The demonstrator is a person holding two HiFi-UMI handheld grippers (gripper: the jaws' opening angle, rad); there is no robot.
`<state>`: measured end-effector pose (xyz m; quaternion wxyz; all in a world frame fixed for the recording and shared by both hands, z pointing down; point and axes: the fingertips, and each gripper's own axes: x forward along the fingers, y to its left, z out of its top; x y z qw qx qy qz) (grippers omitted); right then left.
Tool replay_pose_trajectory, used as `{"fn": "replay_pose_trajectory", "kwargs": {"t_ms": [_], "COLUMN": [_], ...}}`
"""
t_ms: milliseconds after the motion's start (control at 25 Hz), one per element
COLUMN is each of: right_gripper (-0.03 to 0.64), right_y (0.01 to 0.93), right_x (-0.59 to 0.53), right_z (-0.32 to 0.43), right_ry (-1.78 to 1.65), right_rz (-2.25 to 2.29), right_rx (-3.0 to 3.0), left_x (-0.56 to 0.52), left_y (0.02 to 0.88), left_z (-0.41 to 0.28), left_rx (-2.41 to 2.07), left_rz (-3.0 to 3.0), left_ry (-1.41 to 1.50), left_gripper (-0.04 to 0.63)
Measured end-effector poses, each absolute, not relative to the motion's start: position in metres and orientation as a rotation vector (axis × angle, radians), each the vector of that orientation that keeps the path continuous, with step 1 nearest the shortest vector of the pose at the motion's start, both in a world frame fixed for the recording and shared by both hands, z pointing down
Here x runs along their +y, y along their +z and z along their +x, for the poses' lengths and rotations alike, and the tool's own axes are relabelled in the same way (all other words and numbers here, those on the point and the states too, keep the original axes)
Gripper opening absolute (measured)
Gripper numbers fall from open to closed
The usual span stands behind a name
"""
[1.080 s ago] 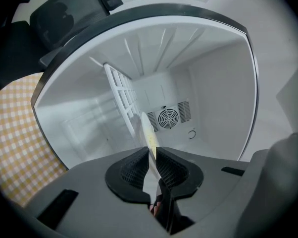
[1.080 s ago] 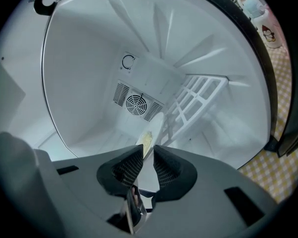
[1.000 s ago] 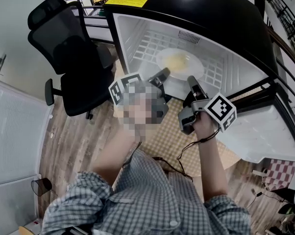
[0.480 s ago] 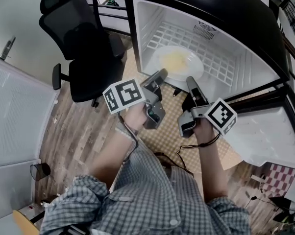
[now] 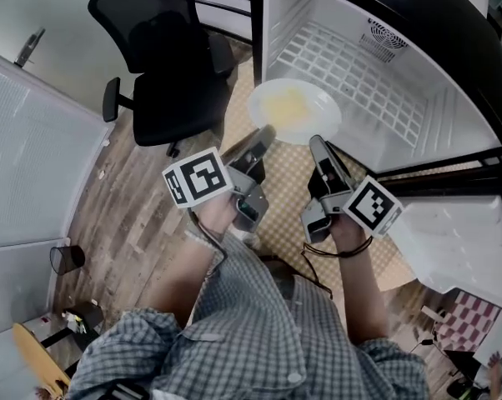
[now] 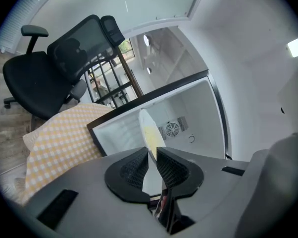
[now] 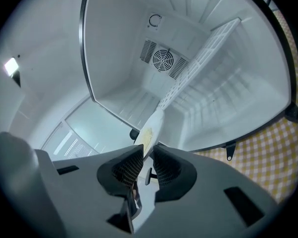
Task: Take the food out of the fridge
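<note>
A white plate (image 5: 294, 111) with yellow food on it hangs at the open front of the small black fridge (image 5: 384, 111), held level by both grippers. My left gripper (image 5: 263, 133) is shut on the plate's near left rim. Its jaws have just eased slightly wider, with the rim still between the pads. My right gripper (image 5: 316, 143) is shut on the near right rim. In the left gripper view the plate (image 6: 150, 133) stands edge-on between the left gripper's (image 6: 152, 156) pads. In the right gripper view the plate (image 7: 150, 127) runs between the right gripper's (image 7: 148, 158) pads toward the white wire shelf (image 7: 198, 63).
The fridge door (image 5: 451, 232) stands open at the right. A black office chair (image 5: 172, 65) is close on the left. A yellow checked mat (image 5: 284, 223) lies on the wood floor under the grippers. A small dark bin (image 5: 67, 258) stands at the lower left.
Both grippers have drawn back toward the person with the plate, which has come from the shelf inside the fridge out to its open front.
</note>
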<state>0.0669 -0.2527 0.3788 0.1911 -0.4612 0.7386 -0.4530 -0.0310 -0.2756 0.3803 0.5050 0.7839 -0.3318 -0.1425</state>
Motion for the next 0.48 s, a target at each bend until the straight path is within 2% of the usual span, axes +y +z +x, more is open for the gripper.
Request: {"fn": "replay_pose_trajectory", "kwargs": {"t_ms": [480], "right_gripper": [0.058], "right_y": [0.449], "right_x": [-0.231], "right_z": [0.039], "right_ry": [-1.457], "right_rz": [-1.288], "right_rx": [2.161], "left_x": [-0.245], "left_y": [0.454], "left_z": [-0.059], "left_rx": [-0.877], "left_rz": [1.784], "left_ry": [-0.239], "left_gripper": [0.061]}}
